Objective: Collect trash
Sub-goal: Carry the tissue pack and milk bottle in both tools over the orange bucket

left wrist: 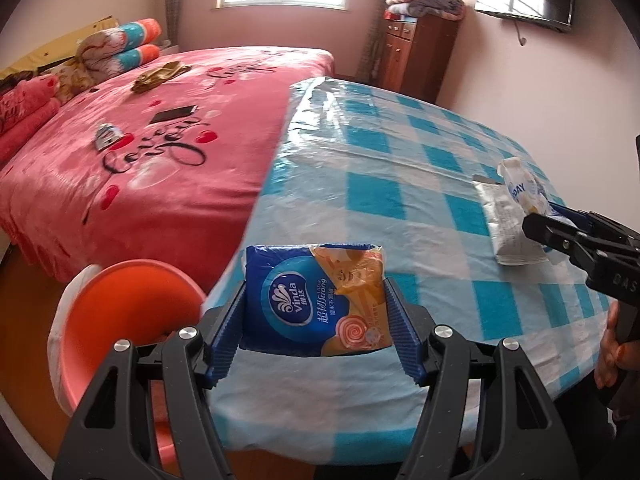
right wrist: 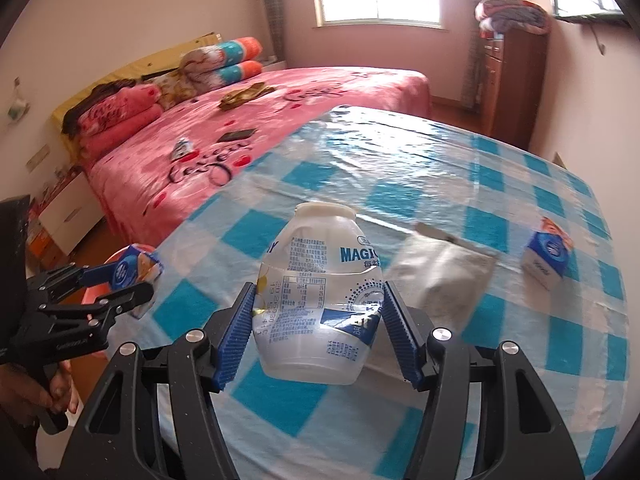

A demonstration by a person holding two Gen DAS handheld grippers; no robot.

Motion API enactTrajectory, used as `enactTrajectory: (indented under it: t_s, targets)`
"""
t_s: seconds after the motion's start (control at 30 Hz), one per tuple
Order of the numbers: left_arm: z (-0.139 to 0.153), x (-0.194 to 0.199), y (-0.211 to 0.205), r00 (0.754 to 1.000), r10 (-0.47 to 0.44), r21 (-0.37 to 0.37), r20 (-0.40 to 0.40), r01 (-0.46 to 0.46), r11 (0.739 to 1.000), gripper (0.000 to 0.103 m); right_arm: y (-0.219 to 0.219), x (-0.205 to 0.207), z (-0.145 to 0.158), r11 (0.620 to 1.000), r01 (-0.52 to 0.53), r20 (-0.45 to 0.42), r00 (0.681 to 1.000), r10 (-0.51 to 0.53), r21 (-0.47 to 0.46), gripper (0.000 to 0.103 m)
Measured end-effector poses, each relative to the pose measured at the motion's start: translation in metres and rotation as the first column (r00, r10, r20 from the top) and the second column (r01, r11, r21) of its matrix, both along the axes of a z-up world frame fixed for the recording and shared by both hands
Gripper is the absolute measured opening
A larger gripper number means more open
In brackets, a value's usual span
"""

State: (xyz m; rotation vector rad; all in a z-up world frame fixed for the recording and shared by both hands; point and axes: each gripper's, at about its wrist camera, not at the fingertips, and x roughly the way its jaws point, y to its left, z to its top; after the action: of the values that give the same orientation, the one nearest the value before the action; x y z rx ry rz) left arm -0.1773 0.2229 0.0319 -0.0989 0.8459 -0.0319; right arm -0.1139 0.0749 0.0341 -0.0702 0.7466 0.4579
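- Two grippers are each clamped on a piece of trash above a table covered in a blue-and-white checked cloth.
- The left gripper squeezes a blue and orange tissue pack between its ridged blue pads, near the table's edge on the bed side.
- Below that edge, to the left, stands an orange bin with a white liner.
- The right gripper pinches a crushed clear plastic bottle with a white cap and blue printed label.
- Just behind the bottle, a flat silver pouch lies on the cloth.
- Farther right on the table sits a small blue and white carton, well apart from the pouch.
- A pink bed lies beyond the table.
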Motion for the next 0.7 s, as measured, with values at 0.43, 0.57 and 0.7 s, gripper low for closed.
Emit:
enactTrajectory:
  t_s: [0.43, 0.57, 0.7]
  targets:
    - [-0.009, -0.025, 0.059, 0.992, 0.128, 0.012, -0.017, -0.128, 0.992, 0.067, 0.076, -0.017, 0.004, 0.984, -0.175, -0.012, 0.985, 0.175, -0.029, 0.063]
    - [-0.012, -0.031, 0.075, 0.986, 0.165, 0.020, -0.025, -0.164, 0.986, 0.067, 0.104, -0.021, 0.006, 0.970, -0.239, -0.018, 0.971, 0.238, -0.040, 0.063]
    - [-0.018, -0.038, 0.096, 0.978, 0.208, 0.018, -0.035, -0.207, 0.978, 0.067, 0.130, -0.025, 0.005, 0.952, -0.299, -0.022, 0.954, 0.299, -0.056, 0.063]
